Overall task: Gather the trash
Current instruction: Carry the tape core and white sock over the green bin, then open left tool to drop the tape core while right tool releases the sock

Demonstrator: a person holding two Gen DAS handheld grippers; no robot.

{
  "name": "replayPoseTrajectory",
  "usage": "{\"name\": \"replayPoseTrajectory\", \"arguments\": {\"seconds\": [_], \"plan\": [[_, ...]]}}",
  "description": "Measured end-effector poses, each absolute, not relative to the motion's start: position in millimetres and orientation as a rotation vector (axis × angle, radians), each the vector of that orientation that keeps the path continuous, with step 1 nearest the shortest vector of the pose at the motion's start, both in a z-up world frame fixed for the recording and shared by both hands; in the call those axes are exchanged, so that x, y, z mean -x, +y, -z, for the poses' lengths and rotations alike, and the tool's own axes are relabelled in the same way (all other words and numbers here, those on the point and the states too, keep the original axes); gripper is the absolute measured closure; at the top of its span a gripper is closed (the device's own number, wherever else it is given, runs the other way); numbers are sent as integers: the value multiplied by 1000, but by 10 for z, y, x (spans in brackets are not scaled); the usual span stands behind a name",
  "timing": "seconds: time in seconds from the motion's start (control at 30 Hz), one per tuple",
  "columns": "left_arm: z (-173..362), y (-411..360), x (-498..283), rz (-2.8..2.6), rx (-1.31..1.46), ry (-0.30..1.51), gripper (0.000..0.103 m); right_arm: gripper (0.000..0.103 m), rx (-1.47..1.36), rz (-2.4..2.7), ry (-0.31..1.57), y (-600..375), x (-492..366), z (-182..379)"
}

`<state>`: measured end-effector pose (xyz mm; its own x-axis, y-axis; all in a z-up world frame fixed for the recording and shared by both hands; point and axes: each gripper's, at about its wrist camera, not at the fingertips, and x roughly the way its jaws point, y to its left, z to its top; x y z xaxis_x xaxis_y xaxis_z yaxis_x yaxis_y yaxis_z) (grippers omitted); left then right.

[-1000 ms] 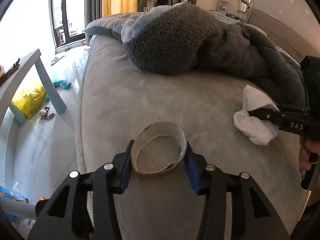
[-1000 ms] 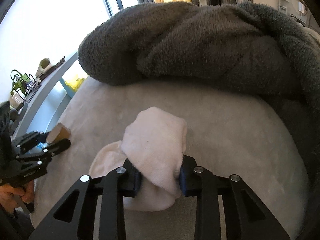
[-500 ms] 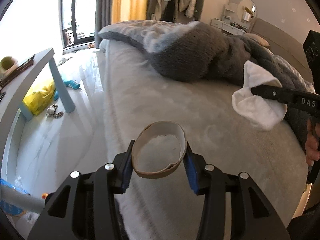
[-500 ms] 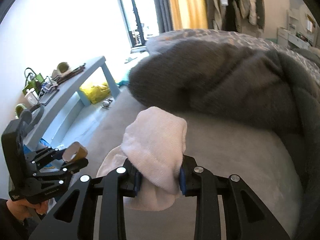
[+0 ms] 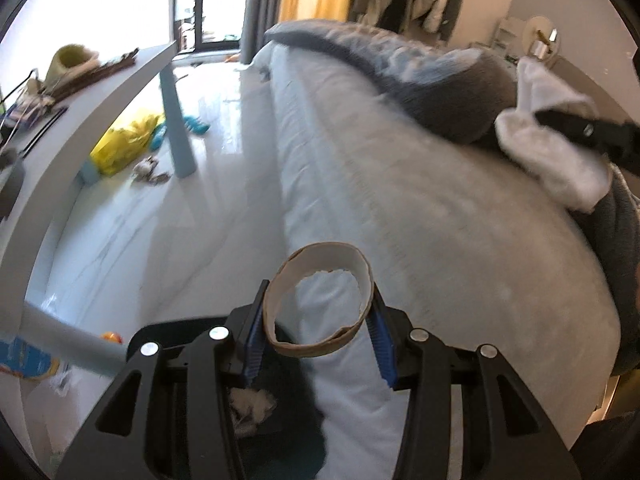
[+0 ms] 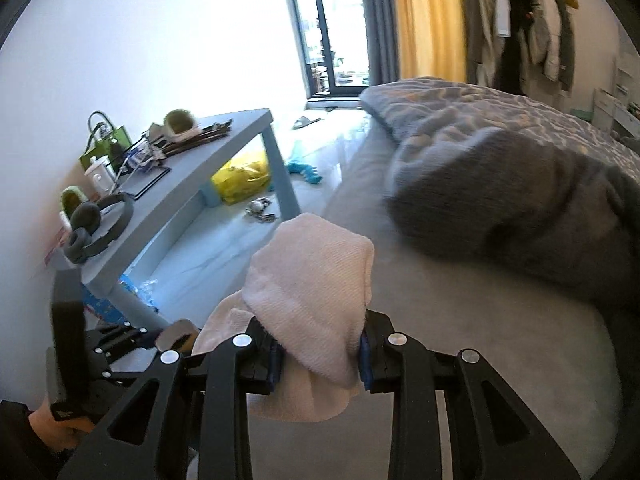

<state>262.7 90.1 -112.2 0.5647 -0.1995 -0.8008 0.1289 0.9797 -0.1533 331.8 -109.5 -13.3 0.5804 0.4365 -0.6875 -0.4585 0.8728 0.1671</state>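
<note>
My left gripper (image 5: pixel 318 326) is shut on a brown cardboard ring (image 5: pixel 320 300) and holds it over the bed's left edge, above a dark bin (image 5: pixel 276 424) with white paper scraps inside. My right gripper (image 6: pixel 320 354) is shut on a crumpled white tissue wad (image 6: pixel 312 304) and holds it in the air above the bed. The tissue also shows at the right of the left wrist view (image 5: pixel 548 152). The left gripper with the ring shows at the lower left of the right wrist view (image 6: pixel 176 336).
A grey bed (image 5: pixel 420 208) with a dark fleece blanket (image 6: pixel 520 200) fills the right. A blue-grey side table (image 6: pixel 208 152) with headphones and clutter stands left. A yellow bag (image 5: pixel 124 140) and small items lie on the white floor.
Both grippers rose off the bed and swung left toward the bed's edge with their loads. The bin has come into sight under the left gripper.
</note>
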Motion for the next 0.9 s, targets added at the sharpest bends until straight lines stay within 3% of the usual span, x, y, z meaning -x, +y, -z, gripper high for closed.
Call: {"name": "replayPoseTrajectory", "arguments": {"seconds": [0.9], "plan": [[2497, 1910, -2254, 88, 125, 1399, 53, 73, 179, -684, 942, 466, -3287, 788]]}}
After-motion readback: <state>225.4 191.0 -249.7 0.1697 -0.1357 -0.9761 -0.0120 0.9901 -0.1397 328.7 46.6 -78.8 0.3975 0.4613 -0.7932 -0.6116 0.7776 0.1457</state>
